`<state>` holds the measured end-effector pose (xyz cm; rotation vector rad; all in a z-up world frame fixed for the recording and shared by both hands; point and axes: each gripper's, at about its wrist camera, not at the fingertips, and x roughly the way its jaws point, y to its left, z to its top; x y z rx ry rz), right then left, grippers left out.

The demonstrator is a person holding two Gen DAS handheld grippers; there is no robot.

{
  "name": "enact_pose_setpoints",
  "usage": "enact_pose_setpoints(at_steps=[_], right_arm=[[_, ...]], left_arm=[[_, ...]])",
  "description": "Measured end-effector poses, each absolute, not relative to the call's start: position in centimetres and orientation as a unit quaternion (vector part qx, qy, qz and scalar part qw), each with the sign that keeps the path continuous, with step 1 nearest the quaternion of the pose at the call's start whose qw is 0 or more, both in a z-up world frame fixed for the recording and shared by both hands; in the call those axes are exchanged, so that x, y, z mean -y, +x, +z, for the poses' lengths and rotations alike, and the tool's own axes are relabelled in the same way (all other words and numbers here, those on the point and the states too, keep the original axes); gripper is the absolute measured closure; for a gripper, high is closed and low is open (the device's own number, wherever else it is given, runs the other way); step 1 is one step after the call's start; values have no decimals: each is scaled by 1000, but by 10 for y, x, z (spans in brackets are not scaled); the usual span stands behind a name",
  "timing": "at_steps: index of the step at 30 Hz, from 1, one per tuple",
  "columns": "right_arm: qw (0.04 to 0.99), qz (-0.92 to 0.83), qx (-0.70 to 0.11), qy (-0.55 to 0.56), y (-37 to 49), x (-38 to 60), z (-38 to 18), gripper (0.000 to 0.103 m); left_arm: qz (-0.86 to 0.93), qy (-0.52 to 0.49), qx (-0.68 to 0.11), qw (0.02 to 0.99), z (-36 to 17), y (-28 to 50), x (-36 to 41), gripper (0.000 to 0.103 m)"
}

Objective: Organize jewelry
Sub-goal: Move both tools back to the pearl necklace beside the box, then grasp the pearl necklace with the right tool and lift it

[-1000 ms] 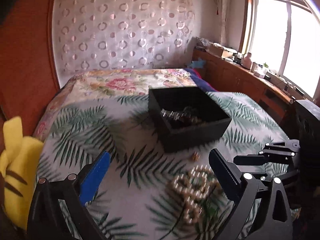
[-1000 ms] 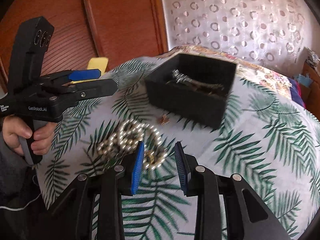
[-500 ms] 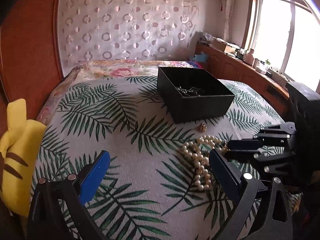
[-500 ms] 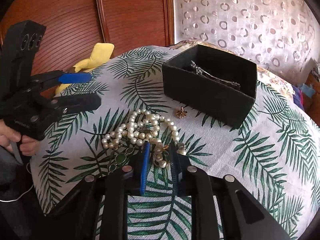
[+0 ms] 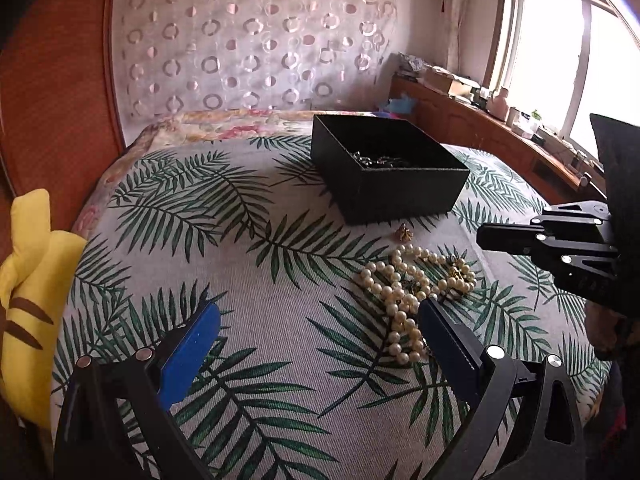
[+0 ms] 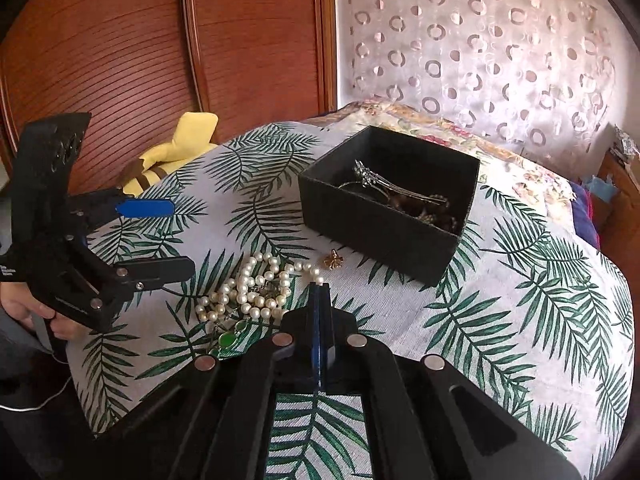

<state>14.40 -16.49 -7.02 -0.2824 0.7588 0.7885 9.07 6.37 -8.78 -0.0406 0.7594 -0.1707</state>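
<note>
A pile of pearl necklace (image 5: 404,284) (image 6: 248,284) lies on the palm-leaf bedspread, with a green-stone piece (image 6: 228,338) at its near edge. A small gold trinket (image 5: 403,233) (image 6: 333,261) lies between the pearls and a black box (image 5: 384,168) (image 6: 384,196) that holds several jewelry pieces. My right gripper (image 6: 320,300) has its jaws pressed together at the pile's right edge; what is between them is hidden. It shows in the left wrist view (image 5: 492,236). My left gripper (image 5: 316,336) is open and empty, left of the pearls.
A yellow plush toy (image 5: 28,304) (image 6: 176,148) lies at the bed's left edge by the wooden wardrobe. A wooden sideboard (image 5: 496,128) with small items runs under the window on the right. A floral quilt (image 6: 440,128) lies behind the box.
My right gripper has moved down to the pearl pile and closed its jaws. My left gripper has drawn back, still open.
</note>
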Motion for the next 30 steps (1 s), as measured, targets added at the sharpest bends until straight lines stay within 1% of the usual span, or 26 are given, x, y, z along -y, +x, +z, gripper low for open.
enact_pose_setpoints(at_steps=[4,6,7,11,19,21,24,27,28,29,30], right_arm=[[836,387,-361,-148,139,157,-76,102],[831,390,-361,-162,137,149,-81,97],[828,393,-361,-172,136,146,-83,92],[812,398,-367,-217,137,130,-88,80],[763,417,-397,-295,146,114,-94,80],[750,423,-406,-306,147,110,-96,77],[740,429,-419,-306,151,106,-97,78],[734,434,-424,-304,153,102,-97,84],[732,437,-423,-306,152,100,-97,92],[728,443,-423,-309,150,98,-98,94],[727,444,-420,-314,148,96,-98,94]], left_arm=[[-82,-19,-372,924,-89,90,-63,8],[-83,-20,-372,924,-89,90,-63,8],[-83,-20,-373,924,-90,90,-62,8],[-83,-24,-375,923,-91,90,-64,8],[-84,-28,-375,923,-92,89,-66,8],[-83,-27,-376,923,-92,89,-66,8],[-84,-29,-376,922,-91,89,-67,8],[-84,-31,-378,922,-92,90,-67,8],[-85,-33,-379,921,-92,90,-67,8],[-84,-34,-380,920,-93,91,-67,8],[-84,-35,-381,920,-93,91,-67,8]])
